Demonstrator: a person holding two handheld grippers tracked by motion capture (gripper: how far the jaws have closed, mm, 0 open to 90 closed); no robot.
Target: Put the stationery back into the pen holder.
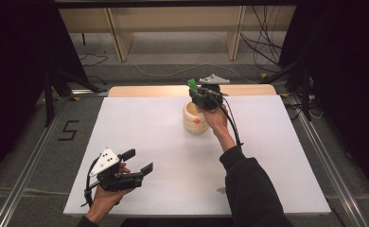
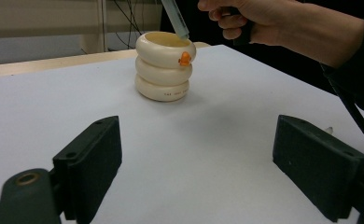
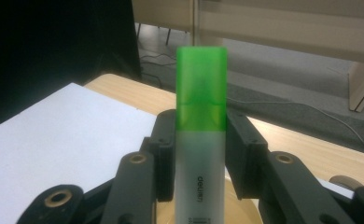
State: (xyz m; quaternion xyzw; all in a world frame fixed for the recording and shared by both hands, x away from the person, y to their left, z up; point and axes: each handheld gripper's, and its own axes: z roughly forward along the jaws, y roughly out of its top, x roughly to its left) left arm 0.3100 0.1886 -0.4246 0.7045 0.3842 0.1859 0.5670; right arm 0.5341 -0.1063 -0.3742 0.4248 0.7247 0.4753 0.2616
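Over the far middle of the desk point(image 1: 140, 142), toward twelve o'clock in the high view, the right gripper point(image 1: 203, 98) holds a highlighter point(image 3: 201, 140) above a cream pen cup point(image 1: 195, 118). Its fingers point(image 3: 243, 154) are closed on the barrel, one pad on each side, just below the green cap. The highlighter's long axis runs along the fingers, cap end up and away from the cup; in the left gripper view its lower end point(image 2: 176, 21) dips at a slant to the cup's rim, at about one o'clock of the opening. The coming move likely turns on that: the cup's mouth lies directly beneath the barrel, so a straighter tilt and a release should drop it in. The cup point(image 2: 164, 65) looks like three smooth, glossy stacked rings with a small orange figure on the top ring. The barrel is frosted, translucent plastic. At seven o'clock, well apart from the cup, the left gripper point(image 1: 137, 162) rests with its fingers point(image 2: 91, 161) spread wide on nothing.
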